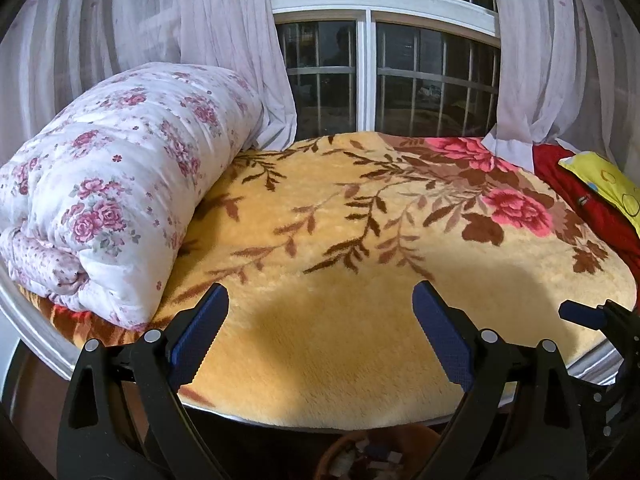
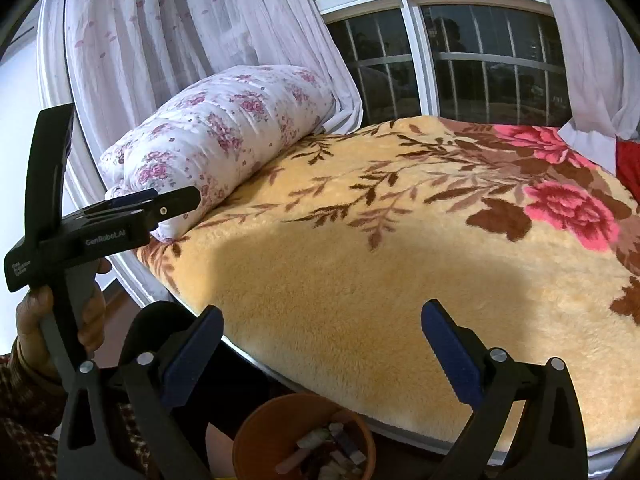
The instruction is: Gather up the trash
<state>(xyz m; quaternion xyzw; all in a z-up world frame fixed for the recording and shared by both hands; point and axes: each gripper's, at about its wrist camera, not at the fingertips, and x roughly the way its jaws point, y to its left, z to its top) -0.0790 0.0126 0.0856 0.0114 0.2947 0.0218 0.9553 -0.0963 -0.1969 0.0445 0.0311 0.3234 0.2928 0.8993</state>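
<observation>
An orange bin (image 2: 260,424) holding several scraps of trash (image 2: 332,452) sits low in the right wrist view, below the bed's front edge; its rim (image 1: 340,446) also peeks in at the bottom of the left wrist view. My left gripper (image 1: 320,308) hangs open over the near part of the yellow flowered blanket (image 1: 340,340), nothing between its blue pads (image 1: 200,336). My right gripper (image 2: 320,336) is open too, above the bed edge and the bin, and holds nothing. From the right wrist view, the left gripper (image 2: 172,202) shows side-on at the left, held by a hand (image 2: 36,312).
A rolled floral quilt (image 1: 112,192) lies at the bed's left. Red cloth (image 1: 592,208) and a yellow pillow (image 1: 608,184) lie at the right edge. Sheer curtains (image 1: 160,32) and a barred window (image 1: 392,80) stand behind. The white bed frame (image 2: 132,280) curves along the front.
</observation>
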